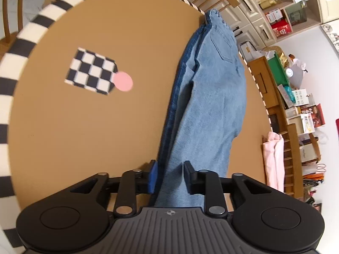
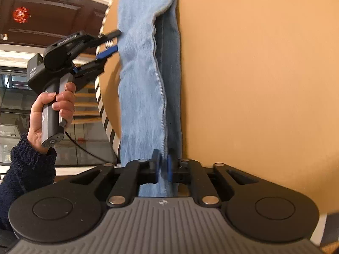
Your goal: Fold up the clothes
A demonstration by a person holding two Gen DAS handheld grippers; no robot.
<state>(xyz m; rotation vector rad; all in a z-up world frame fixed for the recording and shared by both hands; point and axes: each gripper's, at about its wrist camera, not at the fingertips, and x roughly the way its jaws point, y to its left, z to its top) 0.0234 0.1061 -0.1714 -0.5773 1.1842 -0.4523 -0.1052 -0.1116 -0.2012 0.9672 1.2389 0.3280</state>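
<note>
A pair of light blue jeans lies folded lengthwise along the right side of a round tan table, waist and back pocket at the far end. My left gripper has the denim between its jaws, which stand fairly wide around the cloth. In the right wrist view the jeans run up the frame along the table's left edge. My right gripper is shut on the jeans near its end. The left gripper also shows there, hand-held, its fingers at the cloth's edge.
A checkered patch and a pink dot mark the table top. The table has a black-and-white striped rim. A pink garment hangs on a chair at right. Shelves and boxes stand beyond.
</note>
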